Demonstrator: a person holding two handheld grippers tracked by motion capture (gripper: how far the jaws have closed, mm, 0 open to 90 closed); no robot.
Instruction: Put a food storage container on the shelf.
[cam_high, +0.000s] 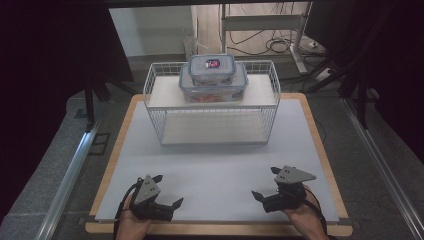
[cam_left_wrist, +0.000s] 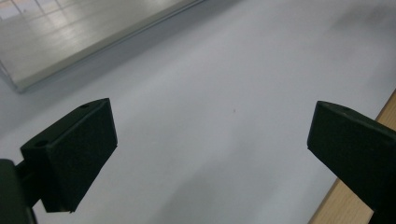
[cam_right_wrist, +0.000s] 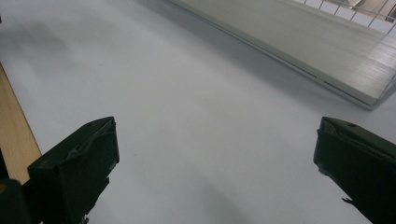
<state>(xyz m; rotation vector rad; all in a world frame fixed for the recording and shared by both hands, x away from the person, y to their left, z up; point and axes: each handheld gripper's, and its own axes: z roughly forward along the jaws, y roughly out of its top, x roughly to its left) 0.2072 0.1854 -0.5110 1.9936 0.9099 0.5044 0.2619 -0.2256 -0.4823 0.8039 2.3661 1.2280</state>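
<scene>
A counter covered with a pale grey mat with a wooden border is seen from above. A person's two hands enter from the bottom edge, each holding a black two-jaw tool.

The left hand-held gripper sits low over the near left part of the mat, its jaws pointing toward the right and spread wide apart with nothing between them. In the left gripper view, the left hand-held gripper shows two black pads far apart over bare mat, with the wooden edge of the counter at the lower right.

The right hand-held gripper sits over the near right part of the mat, its jaws pointing left toward the other tool, also spread wide and holding nothing. In the right gripper view, the right hand-held gripper shows the same wide gap above bare mat.

Well apart from both tools, at the far side of the mat, stands a white wire rack with two pale shelf boards. On its upper shelf rests a large clear food box with a blue-trimmed lid and something orange inside. A smaller clear box of the same kind is stacked on top of it. The lower shelf lies at the edge of both gripper views.
</scene>
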